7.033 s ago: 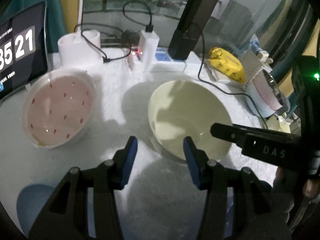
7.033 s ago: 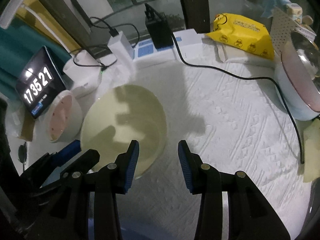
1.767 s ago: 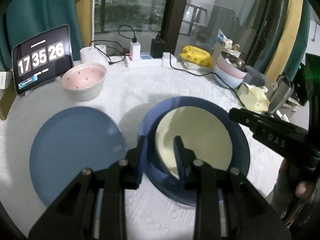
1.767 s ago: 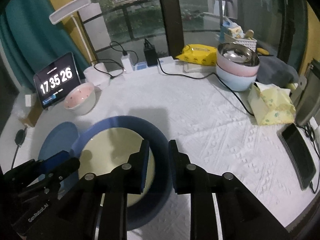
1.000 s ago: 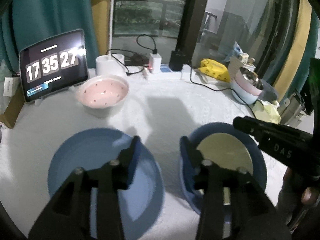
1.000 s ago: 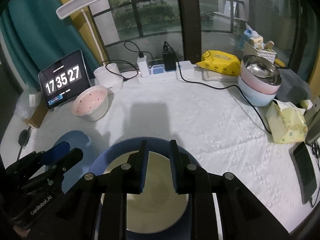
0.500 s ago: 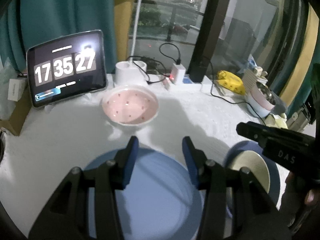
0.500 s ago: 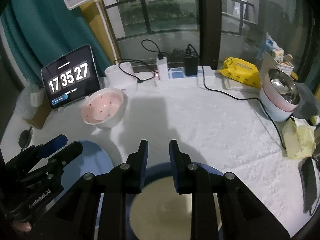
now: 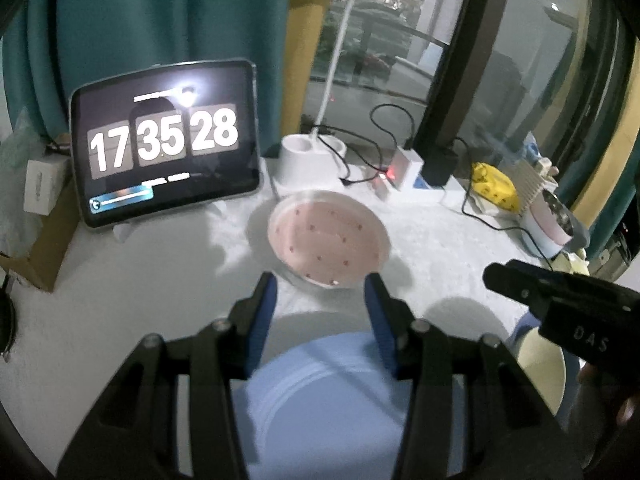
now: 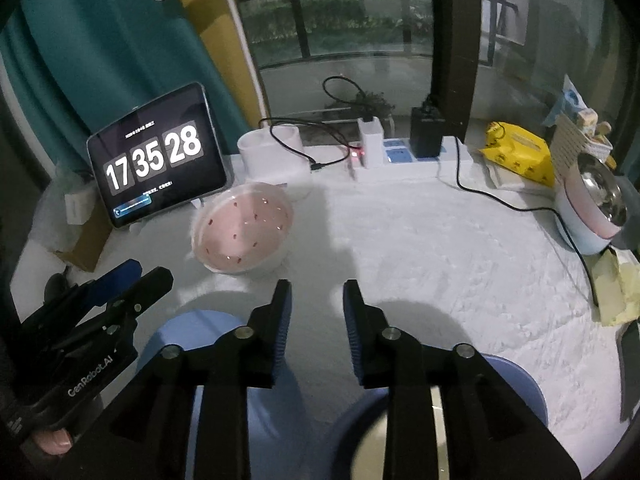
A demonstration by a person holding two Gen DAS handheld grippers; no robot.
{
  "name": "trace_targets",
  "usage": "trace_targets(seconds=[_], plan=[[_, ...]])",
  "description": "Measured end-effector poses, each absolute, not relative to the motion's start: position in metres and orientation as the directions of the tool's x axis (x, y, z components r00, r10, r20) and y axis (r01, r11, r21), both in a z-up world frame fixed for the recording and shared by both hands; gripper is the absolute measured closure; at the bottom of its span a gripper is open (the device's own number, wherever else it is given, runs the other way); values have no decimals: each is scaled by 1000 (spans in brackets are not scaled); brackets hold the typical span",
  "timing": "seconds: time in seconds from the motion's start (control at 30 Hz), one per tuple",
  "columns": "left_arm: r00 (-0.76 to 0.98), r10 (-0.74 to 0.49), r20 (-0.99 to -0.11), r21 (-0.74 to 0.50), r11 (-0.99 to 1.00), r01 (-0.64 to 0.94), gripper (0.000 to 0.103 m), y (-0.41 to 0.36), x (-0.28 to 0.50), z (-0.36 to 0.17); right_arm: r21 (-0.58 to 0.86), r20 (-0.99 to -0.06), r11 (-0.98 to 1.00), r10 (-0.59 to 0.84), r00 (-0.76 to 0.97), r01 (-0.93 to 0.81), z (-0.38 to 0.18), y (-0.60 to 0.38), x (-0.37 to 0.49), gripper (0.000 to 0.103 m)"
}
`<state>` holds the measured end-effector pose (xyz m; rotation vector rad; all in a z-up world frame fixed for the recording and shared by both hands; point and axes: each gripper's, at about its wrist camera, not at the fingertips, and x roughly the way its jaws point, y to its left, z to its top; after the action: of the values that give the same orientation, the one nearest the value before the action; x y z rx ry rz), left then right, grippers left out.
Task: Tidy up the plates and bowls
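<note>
A pink bowl with red dots [image 9: 326, 238] stands on the white cloth, just beyond my open, empty left gripper [image 9: 320, 300]; it also shows in the right wrist view [image 10: 244, 234]. A light blue plate [image 9: 320, 404] lies under the left gripper. A cream bowl [image 9: 540, 372] sits in a dark blue plate [image 10: 516, 384] at the right, under my right gripper [image 10: 316, 312], which is open and empty. The light blue plate shows at lower left in the right wrist view [image 10: 192, 332].
A tablet clock [image 9: 164, 148] stands at the back left beside a white lamp base [image 9: 308, 164]. A power strip with cables [image 10: 400, 160], a yellow pack [image 10: 516, 156] and stacked bowls [image 10: 592, 208] line the back and right. A cardboard box [image 9: 36, 248] sits left.
Both grippers have pulled up and back from the cream bowl in the dark blue plate. The left gripper has swung left toward the pink bowl and opened wider.
</note>
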<state>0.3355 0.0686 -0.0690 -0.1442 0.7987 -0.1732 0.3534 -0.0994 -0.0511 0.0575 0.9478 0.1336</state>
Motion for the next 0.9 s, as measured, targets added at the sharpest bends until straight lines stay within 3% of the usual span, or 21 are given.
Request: trace_targets(seconds=[0.43,0.9], plan=[[664,-218,-715,-219,972,83,56,96,377,-82,101,-839,993,116,532,-58,-65,-67,399,70],[564,-239,-790,-255,965,52,56,98,423,-126,174,-905,984,140,402,49,-130,-64,444,70]])
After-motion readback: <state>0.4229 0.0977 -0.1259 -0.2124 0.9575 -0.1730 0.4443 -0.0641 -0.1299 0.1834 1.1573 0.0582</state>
